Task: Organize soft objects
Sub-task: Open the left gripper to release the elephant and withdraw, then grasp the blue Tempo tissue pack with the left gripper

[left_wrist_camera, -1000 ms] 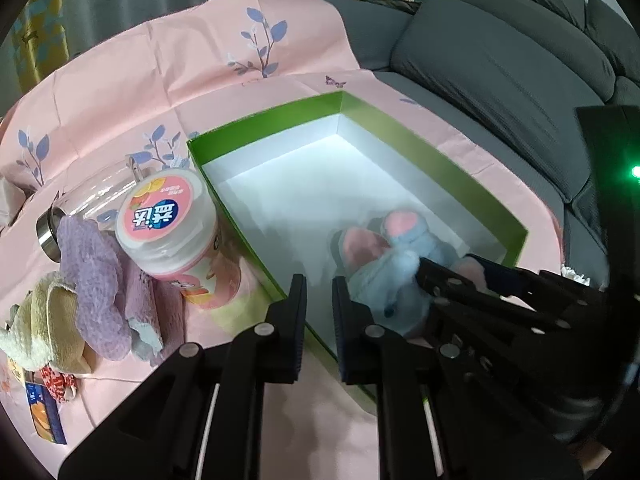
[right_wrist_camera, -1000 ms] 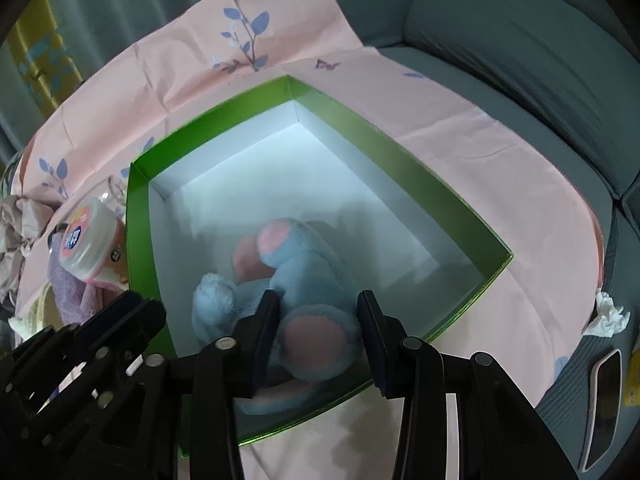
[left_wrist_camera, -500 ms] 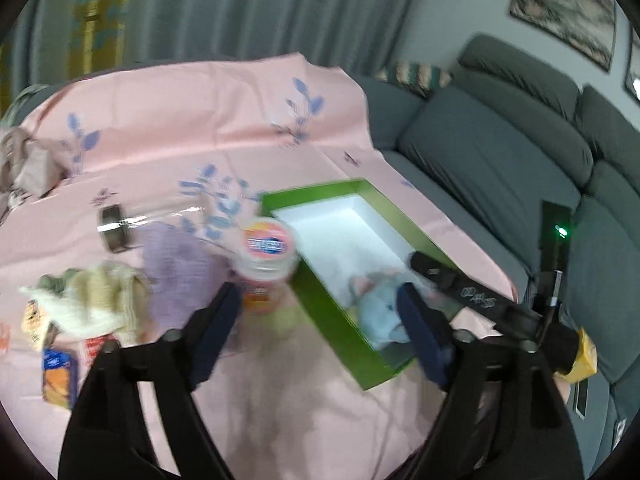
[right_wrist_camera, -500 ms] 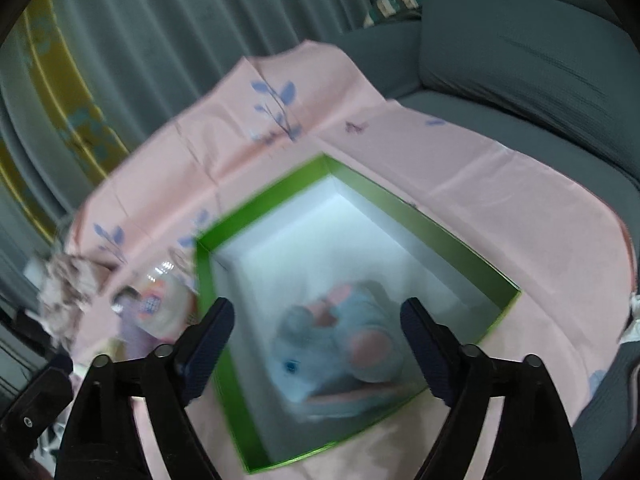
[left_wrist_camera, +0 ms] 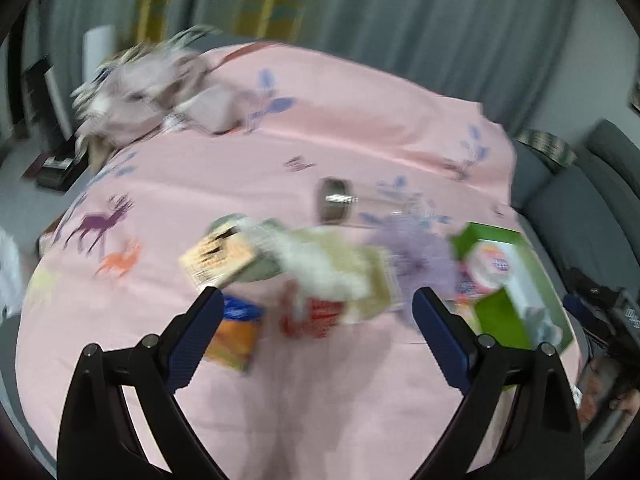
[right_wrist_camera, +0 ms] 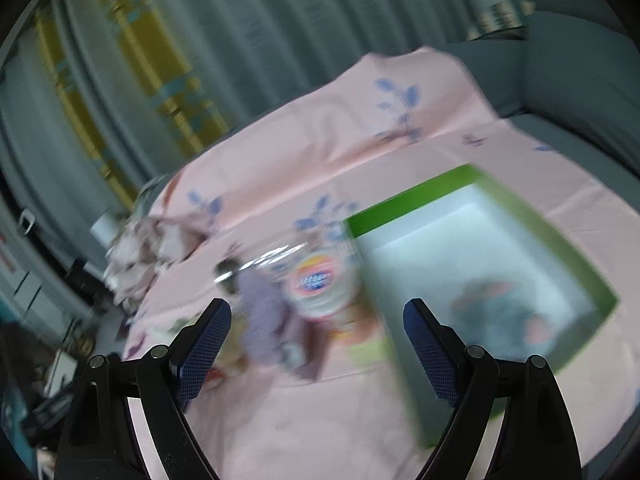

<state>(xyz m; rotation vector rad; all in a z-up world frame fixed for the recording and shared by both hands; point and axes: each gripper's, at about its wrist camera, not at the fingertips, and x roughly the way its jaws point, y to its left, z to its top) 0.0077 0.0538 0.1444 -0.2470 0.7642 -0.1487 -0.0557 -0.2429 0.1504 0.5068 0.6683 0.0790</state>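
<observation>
A blue plush toy with pink ears (right_wrist_camera: 508, 320) lies inside the green box with a white floor (right_wrist_camera: 416, 196), free of both grippers. My right gripper (right_wrist_camera: 318, 306) hangs open above the pink cloth, left of the box, with nothing between its fingers. My left gripper (left_wrist_camera: 318, 296) points at the pile farther left, its jaws opening wide and empty. Ahead of it lie a cream fluffy soft thing (left_wrist_camera: 332, 264) and a purple knitted one (left_wrist_camera: 416, 248), both blurred. The box (left_wrist_camera: 500, 316) shows at the right of the left wrist view.
A round tub with a pink-white lid (right_wrist_camera: 316, 280) stands against the box's left wall. A glass jar (left_wrist_camera: 360, 200) lies behind the pile. Snack packets (left_wrist_camera: 236, 332) and a small carton (left_wrist_camera: 218, 258) lie near the soft things. A crumpled cloth heap (left_wrist_camera: 152, 88) sits far left; a grey sofa (left_wrist_camera: 580, 208) is at the right.
Both grippers opened and pulled up and away from the box, leaving the blue plush inside. The left gripper swung left toward the pile; the right one rose and drifted left.
</observation>
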